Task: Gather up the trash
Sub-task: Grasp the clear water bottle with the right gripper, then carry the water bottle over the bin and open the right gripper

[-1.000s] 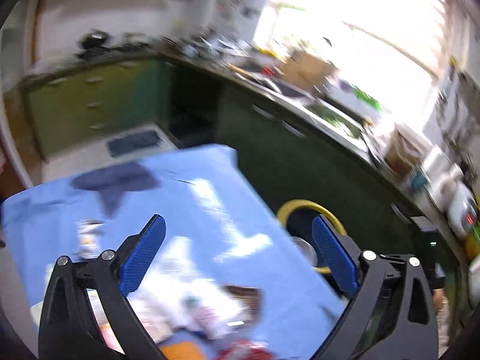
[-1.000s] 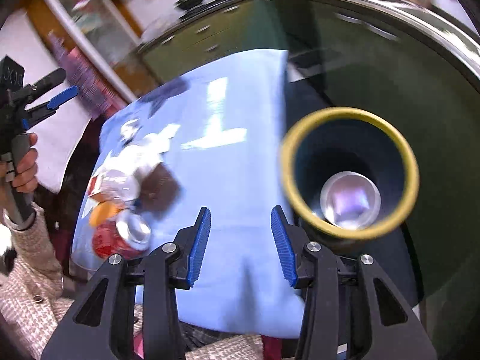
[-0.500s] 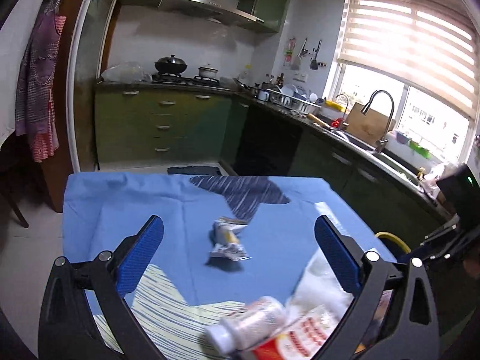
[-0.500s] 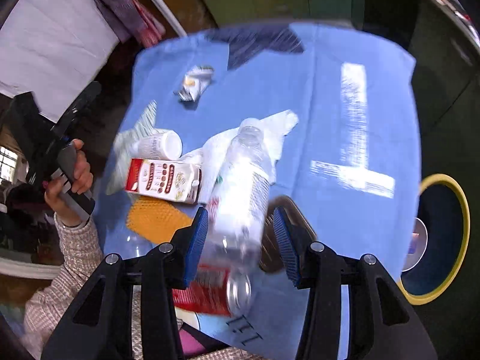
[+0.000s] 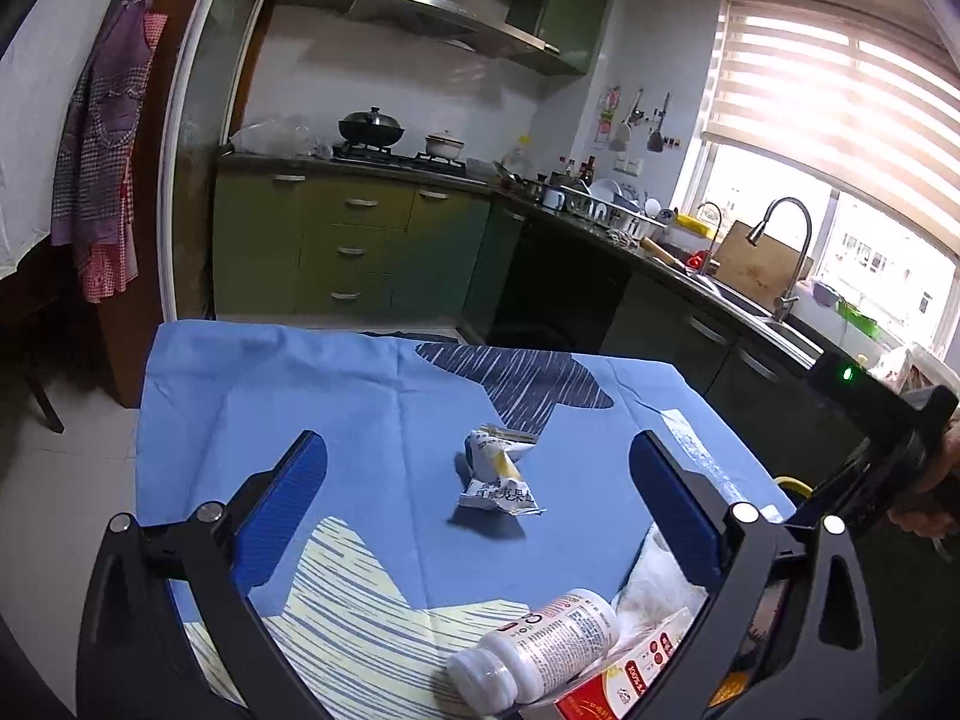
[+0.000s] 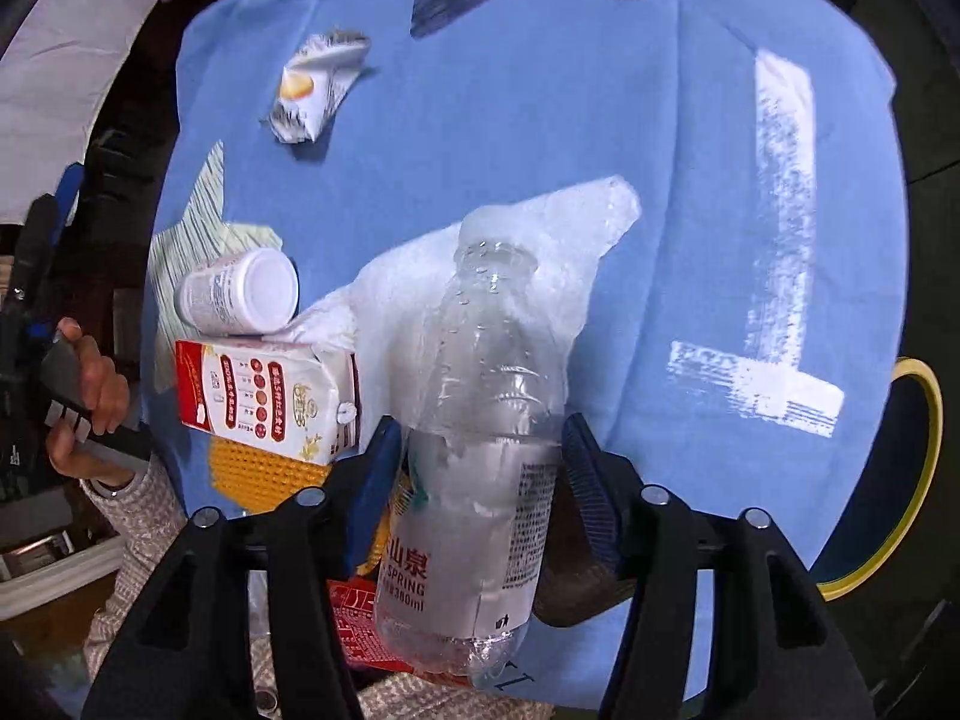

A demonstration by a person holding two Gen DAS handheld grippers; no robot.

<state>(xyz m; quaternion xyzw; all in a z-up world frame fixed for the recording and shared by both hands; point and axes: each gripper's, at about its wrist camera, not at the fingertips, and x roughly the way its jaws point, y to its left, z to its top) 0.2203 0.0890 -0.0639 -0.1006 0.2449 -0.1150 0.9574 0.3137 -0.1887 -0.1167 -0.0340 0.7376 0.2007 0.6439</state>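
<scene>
Trash lies on a table with a blue cloth (image 6: 510, 120). In the right wrist view a clear plastic water bottle (image 6: 480, 420) lies between the blue pads of my right gripper (image 6: 480, 462); the jaws stand at its sides and look open. A red and white carton (image 6: 270, 396), a white pill bottle (image 6: 240, 294), a crumpled wrapper (image 6: 312, 84) and white plastic film (image 6: 540, 228) lie around it. My left gripper (image 5: 477, 474) is open and empty, with the wrapper (image 5: 498, 471) ahead of it and the pill bottle (image 5: 534, 642) below.
A yellow-rimmed black bin (image 6: 900, 480) stands off the table's right side. An orange mesh pad (image 6: 264, 468) and a red can (image 6: 354, 630) lie near the table's front edge. Green kitchen cabinets (image 5: 348, 246) and a sink counter (image 5: 720, 288) lie beyond the table.
My right gripper swung from over the bin back to the table and now straddles the clear bottle. My left gripper turned from the bin to face the wrapper.
</scene>
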